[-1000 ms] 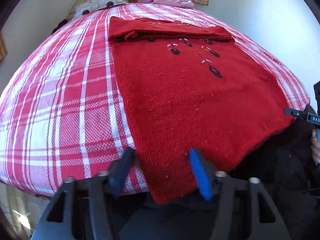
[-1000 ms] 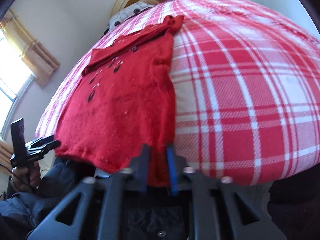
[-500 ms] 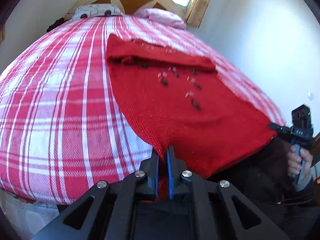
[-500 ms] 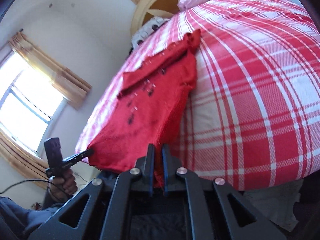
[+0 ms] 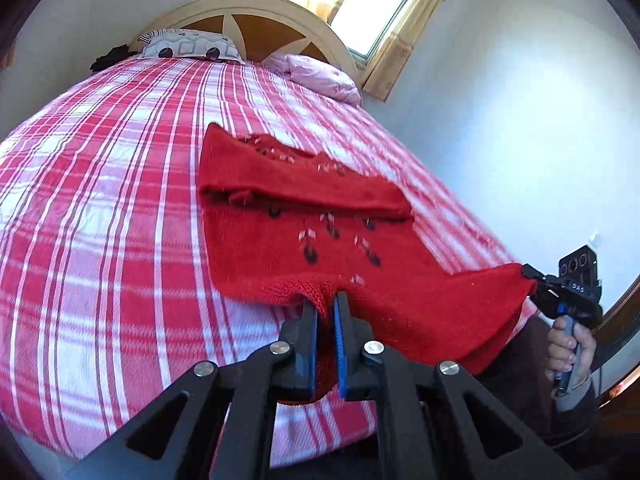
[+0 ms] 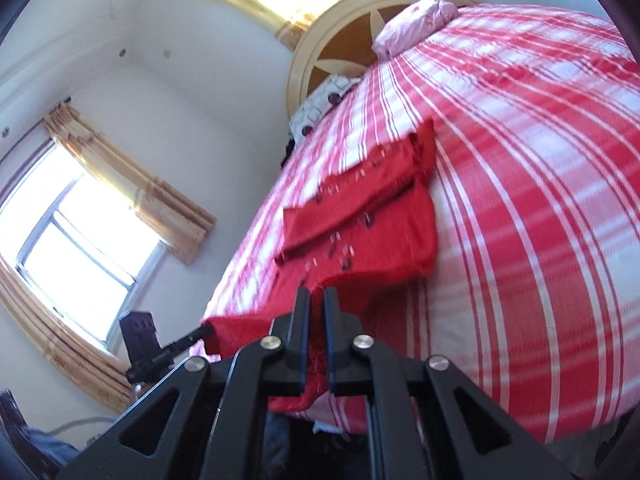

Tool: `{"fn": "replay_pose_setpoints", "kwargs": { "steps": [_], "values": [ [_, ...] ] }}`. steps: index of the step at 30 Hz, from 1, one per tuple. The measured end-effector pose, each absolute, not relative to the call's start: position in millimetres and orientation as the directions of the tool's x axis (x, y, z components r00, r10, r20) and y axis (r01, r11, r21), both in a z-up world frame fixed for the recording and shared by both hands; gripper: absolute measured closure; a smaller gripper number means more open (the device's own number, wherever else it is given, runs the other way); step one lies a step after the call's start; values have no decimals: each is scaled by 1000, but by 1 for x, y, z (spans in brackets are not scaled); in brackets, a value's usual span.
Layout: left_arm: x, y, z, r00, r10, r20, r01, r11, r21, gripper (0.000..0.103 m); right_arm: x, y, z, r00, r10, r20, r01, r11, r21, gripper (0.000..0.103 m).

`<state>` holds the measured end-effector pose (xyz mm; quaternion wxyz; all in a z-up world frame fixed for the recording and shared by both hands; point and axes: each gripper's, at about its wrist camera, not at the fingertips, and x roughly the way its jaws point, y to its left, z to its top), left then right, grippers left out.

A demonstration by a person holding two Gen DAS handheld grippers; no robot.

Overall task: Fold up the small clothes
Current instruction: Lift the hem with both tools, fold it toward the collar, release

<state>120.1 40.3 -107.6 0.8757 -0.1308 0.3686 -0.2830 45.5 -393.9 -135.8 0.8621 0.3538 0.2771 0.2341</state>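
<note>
Two grippers, one garment: both are clamped on the near hem of the red knitted sweater (image 5: 340, 240), one at each bottom corner, so the hem hangs between them as a raised, taut line while the far part of the garment lies on the bed.

Left gripper (image 5: 325, 312): jaws narrowed right down, red knit pinched between the pads and bunched just ahead of the tips. Judgement: holding by the corner keeps the edge straight, so it can be carried forward over the body in one fold.

Ahead of the left gripper the sweater lies on the red-and-white plaid bedspread (image 5: 100, 220); its sleeves appear already folded across the chest as a band, with small dark embroidered motifs below it. The fold target is probably that band.

Right gripper (image 6: 316, 308), seen at far right in the left wrist view with a hand (image 5: 570, 354) on its grip: jaws likewise nearly closed on the other hem corner, knit between the pads.

Surroundings, beyond both grippers: patterned pillow (image 5: 192, 46) and pink pillow (image 5: 320, 76) at the headboard (image 5: 256, 20), well apart from the sweater. Windows with yellow curtains (image 6: 132, 188) to the left of the right gripper. Nothing stands in the fold path. Risks, judged: hem sagging mid-span, uneven corners.
</note>
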Motion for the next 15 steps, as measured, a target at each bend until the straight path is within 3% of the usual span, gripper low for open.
{"fn": "replay_pose_setpoints", "kwargs": {
  "steps": [15],
  "values": [
    [228,49,-81,579,-619,-531,367,779,-508,96,164,-415,-95,769,589,-250,-197,590,783,94]
  ]
}}
